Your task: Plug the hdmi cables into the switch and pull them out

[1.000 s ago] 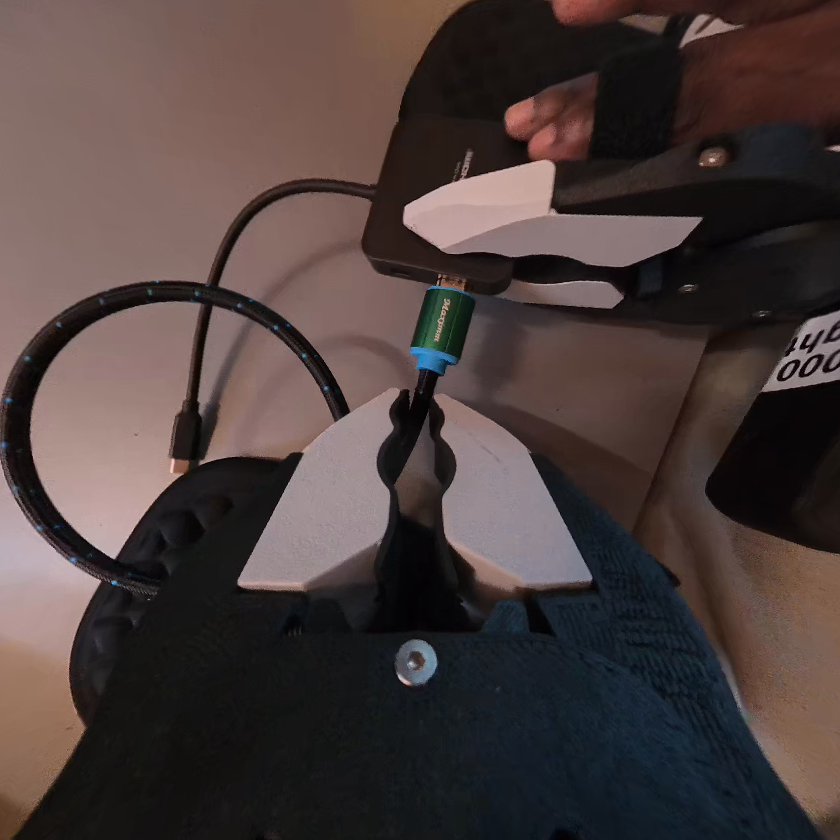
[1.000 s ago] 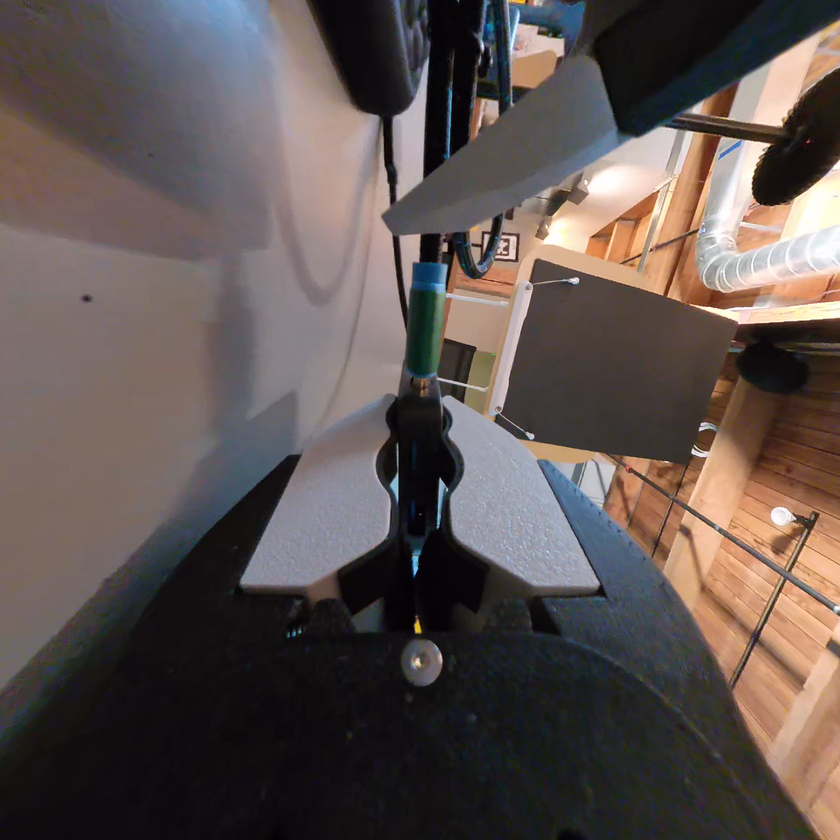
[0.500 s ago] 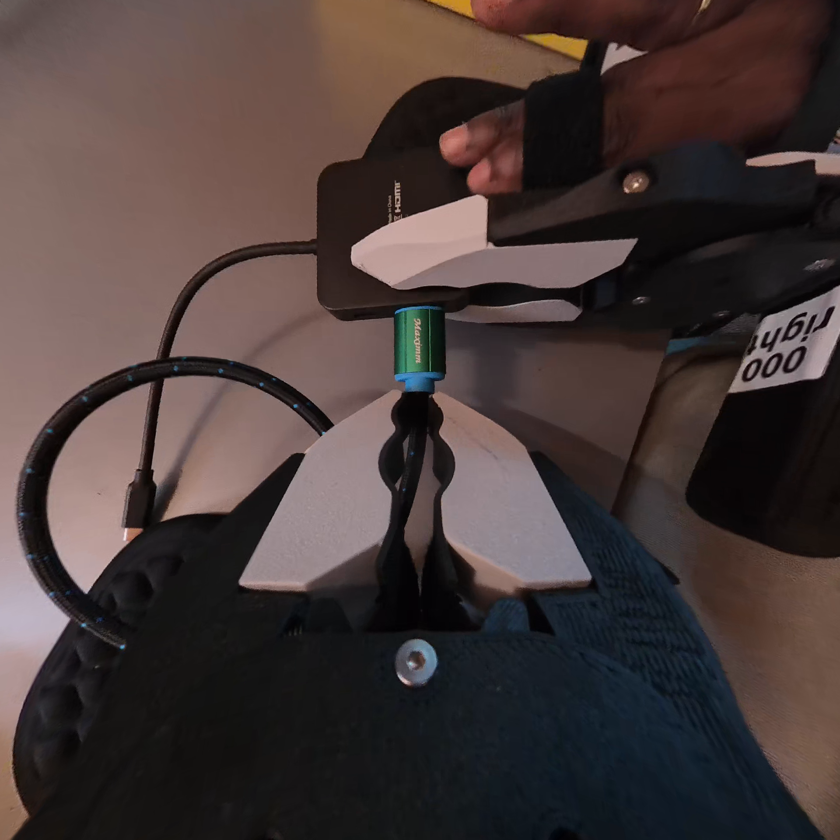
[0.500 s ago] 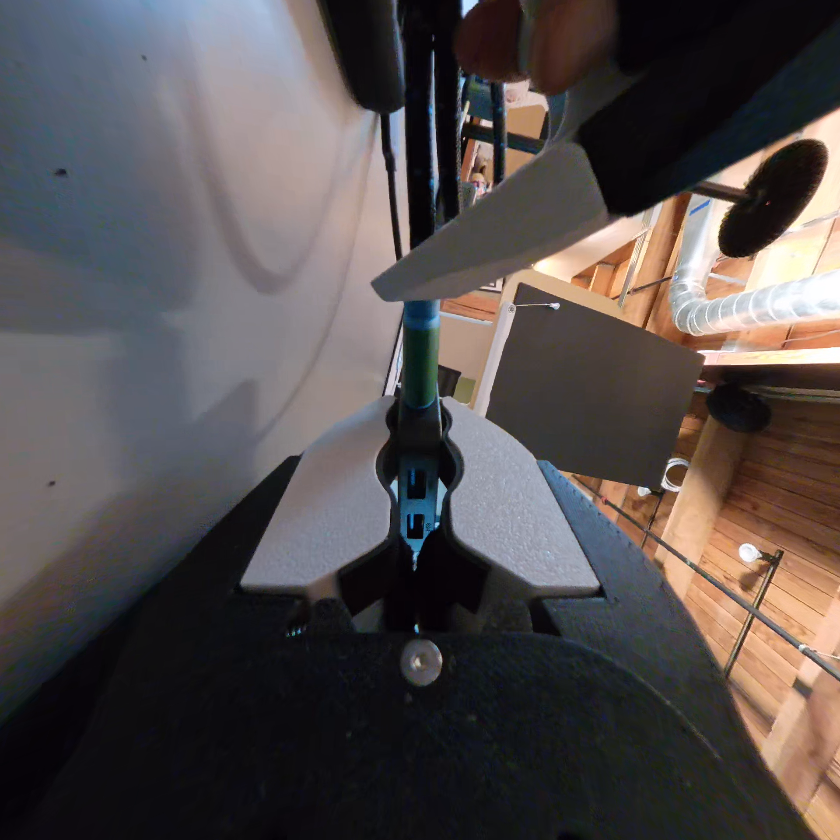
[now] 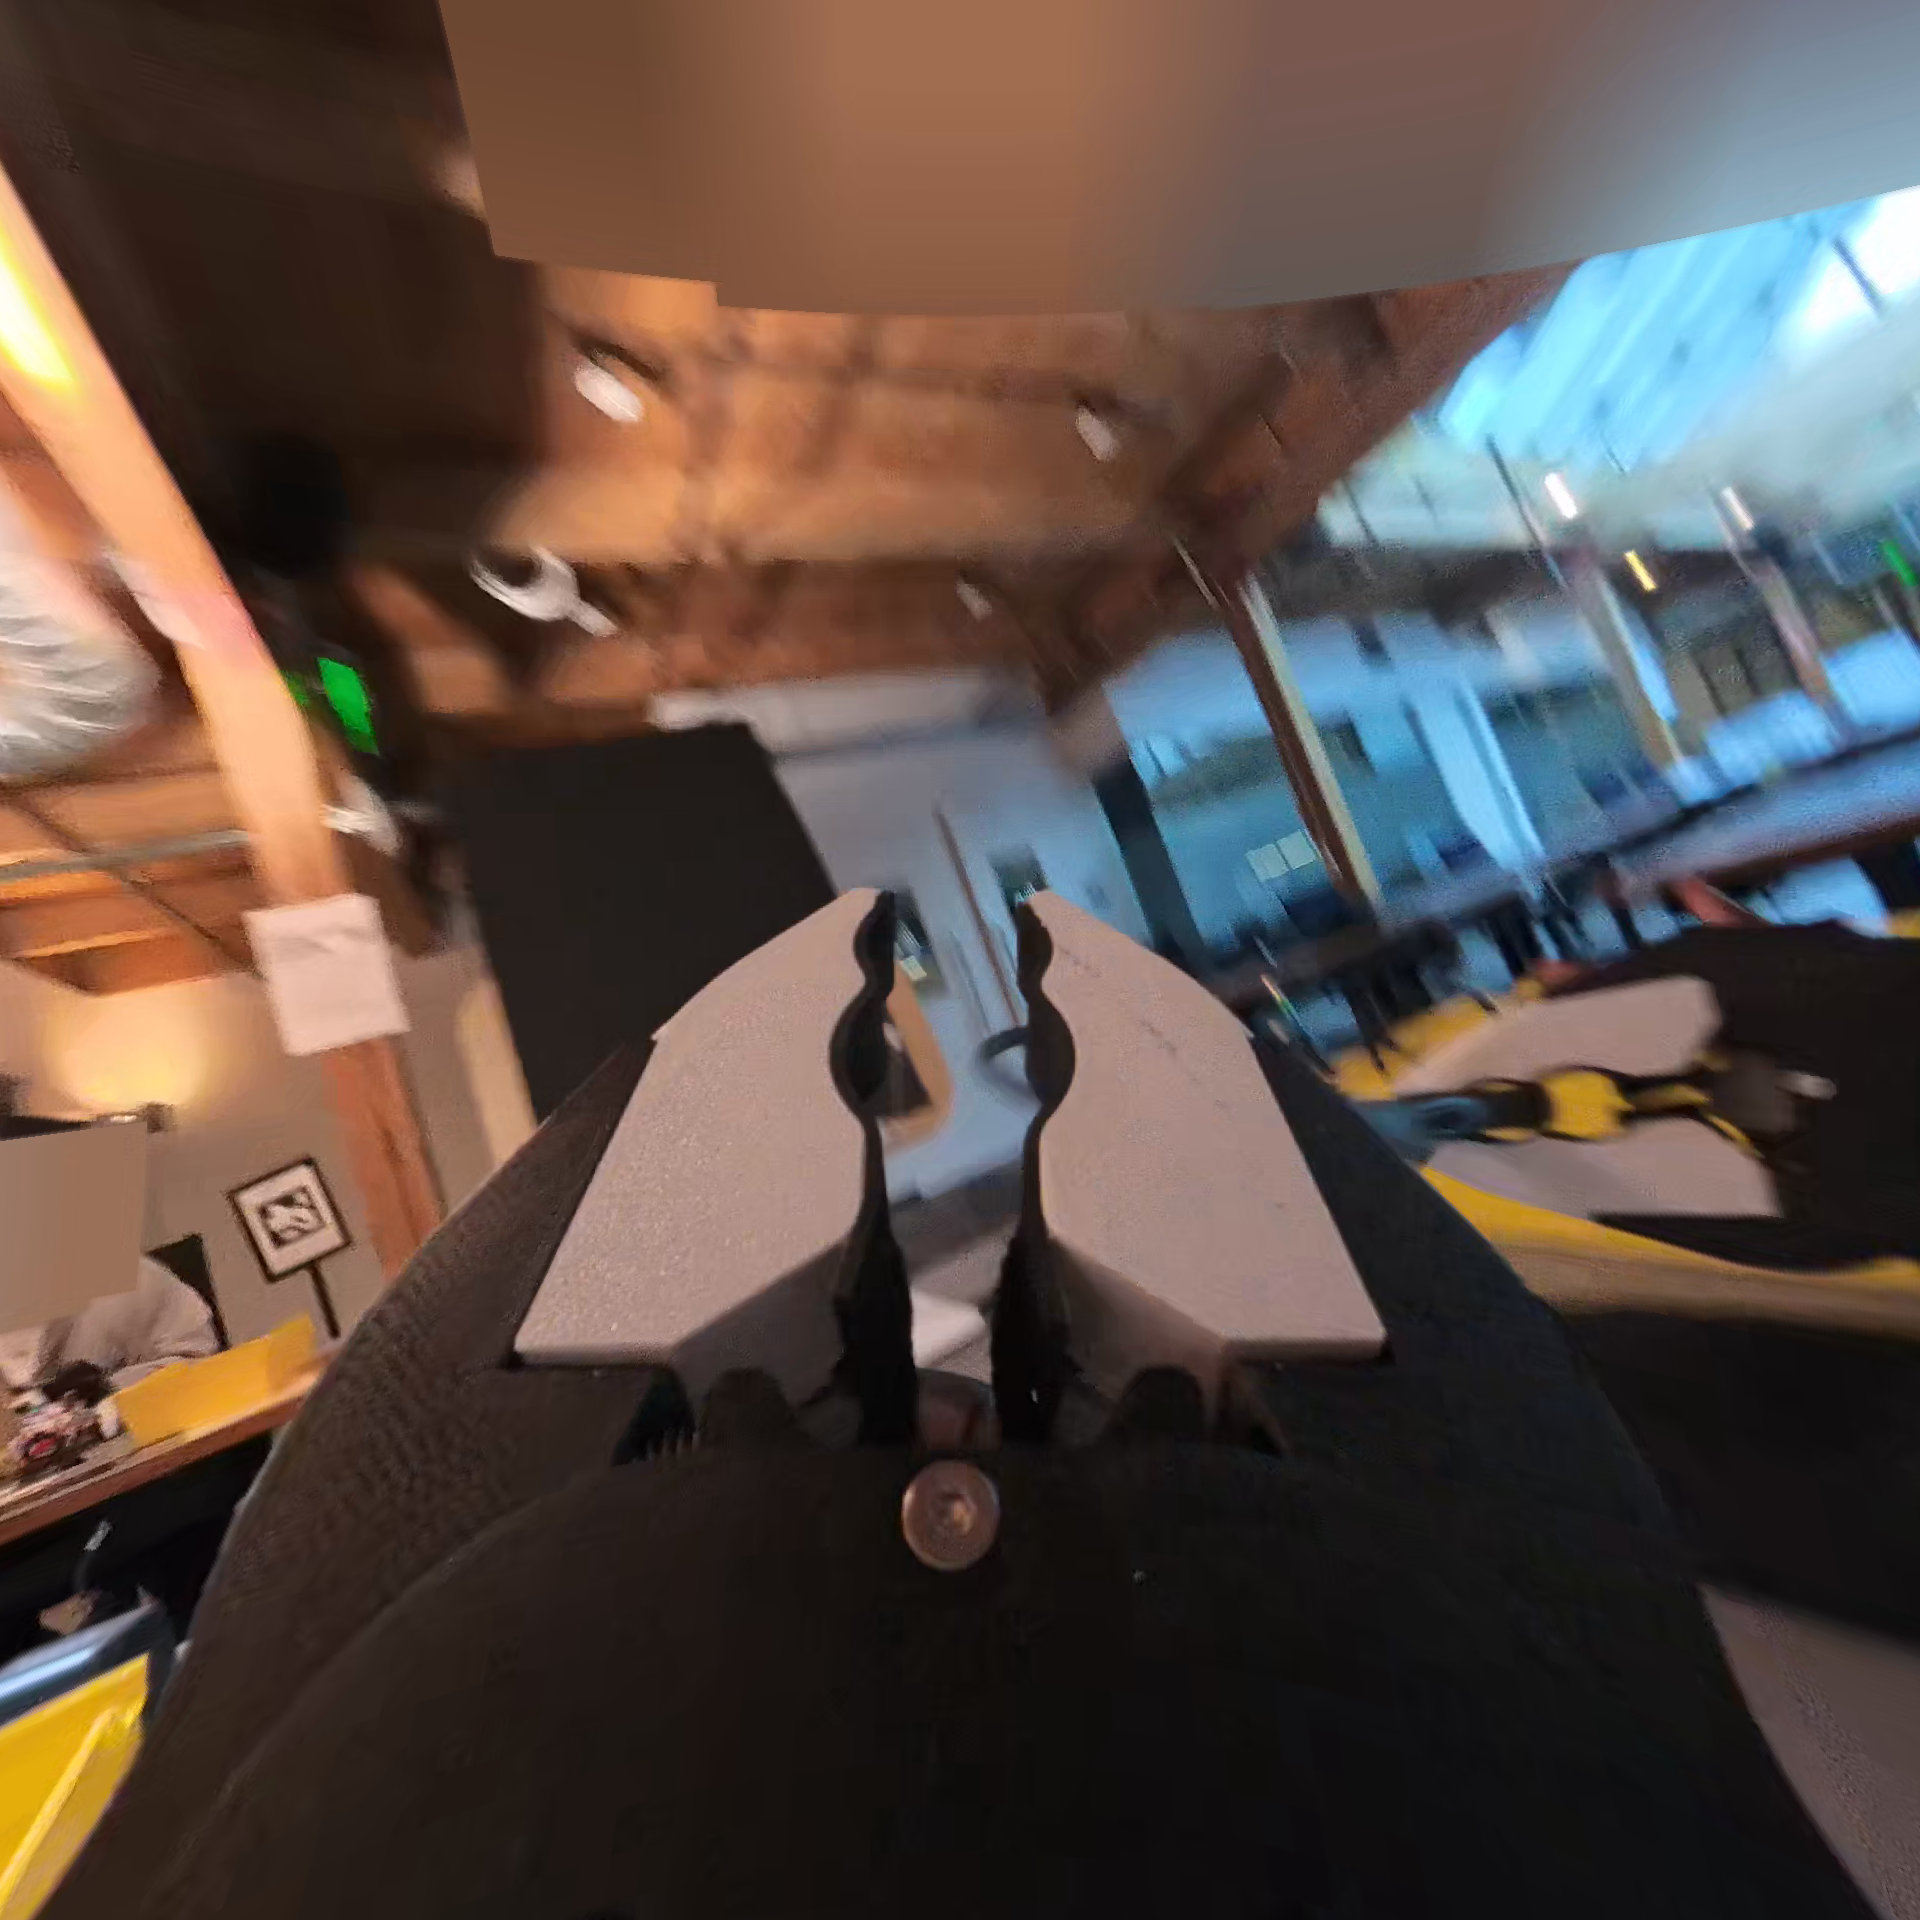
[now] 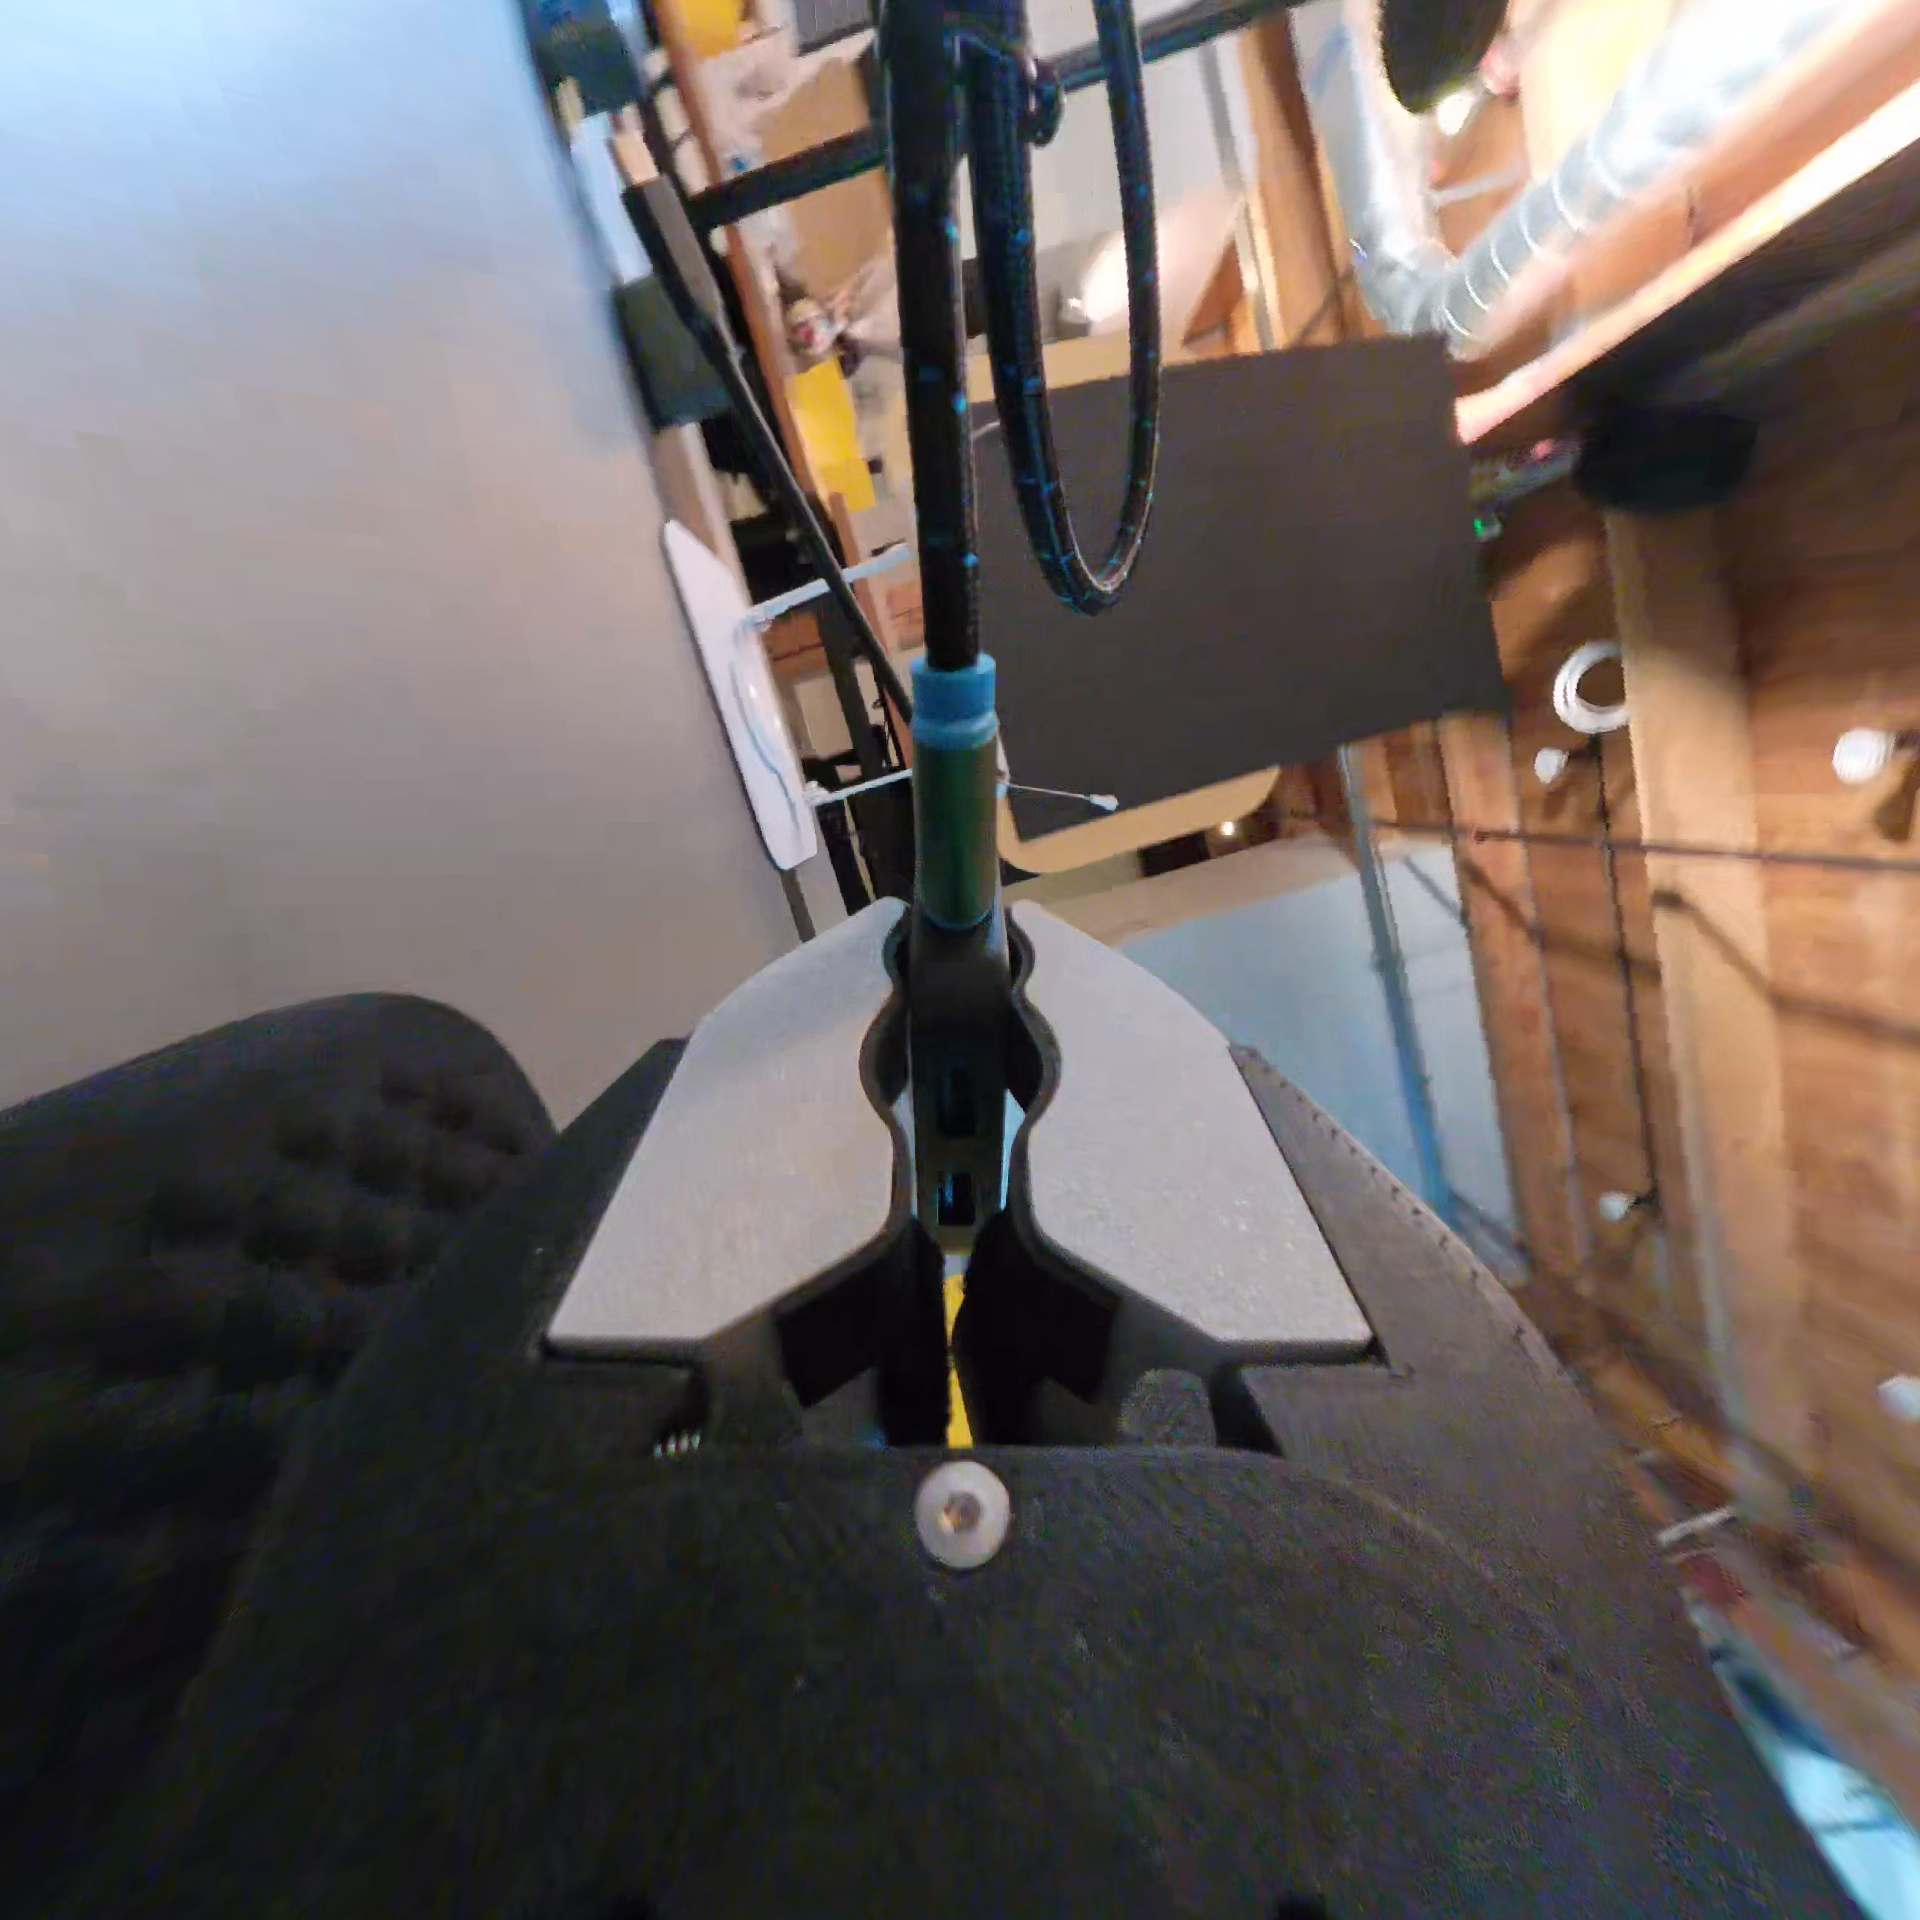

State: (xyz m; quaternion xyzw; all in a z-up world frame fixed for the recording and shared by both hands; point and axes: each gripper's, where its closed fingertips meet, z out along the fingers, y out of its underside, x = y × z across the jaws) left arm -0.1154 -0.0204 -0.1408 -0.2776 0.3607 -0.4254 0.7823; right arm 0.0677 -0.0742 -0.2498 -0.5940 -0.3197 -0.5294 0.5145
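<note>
Wall-side: switch (image 6: 957, 1049) betw. right claw (image 6: 957, 914) fingers

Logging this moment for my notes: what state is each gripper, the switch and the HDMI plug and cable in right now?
left gripper: open, empty, pointing out at the blurred room.
right gripper: shut on the switch.
switch: clamped edge-on between the right gripper's fingers.
HDMI plug: green and blue, seated in the switch.
braided cable: attached to the plug, runs up and loops.
</note>
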